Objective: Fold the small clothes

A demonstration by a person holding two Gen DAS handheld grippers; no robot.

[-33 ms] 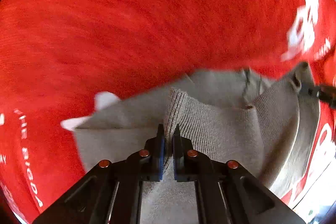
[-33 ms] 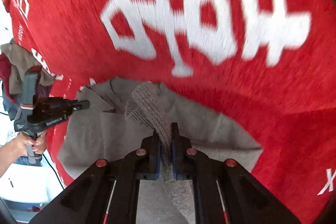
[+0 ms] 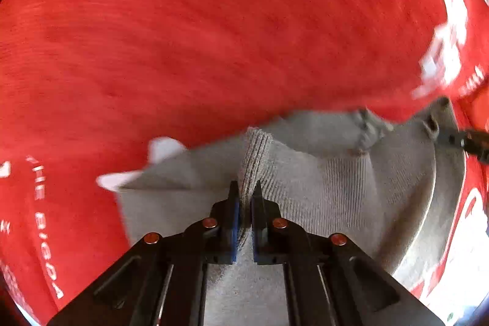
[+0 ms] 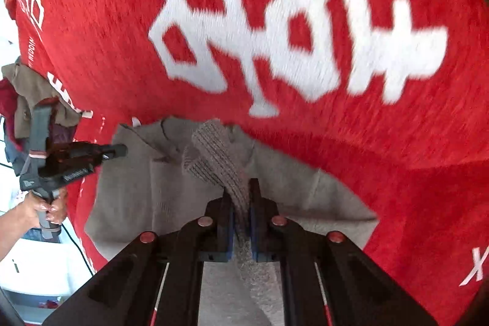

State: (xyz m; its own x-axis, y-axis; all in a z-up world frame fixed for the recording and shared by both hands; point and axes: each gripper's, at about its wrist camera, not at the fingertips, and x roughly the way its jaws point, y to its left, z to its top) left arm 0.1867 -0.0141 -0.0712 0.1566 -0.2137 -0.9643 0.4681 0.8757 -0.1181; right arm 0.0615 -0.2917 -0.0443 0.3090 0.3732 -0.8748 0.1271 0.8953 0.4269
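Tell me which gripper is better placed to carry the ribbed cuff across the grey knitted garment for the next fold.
Probably neither: the left gripper and right gripper are each shut on a ribbed cuff of the grey knitted garment on the red cloth.
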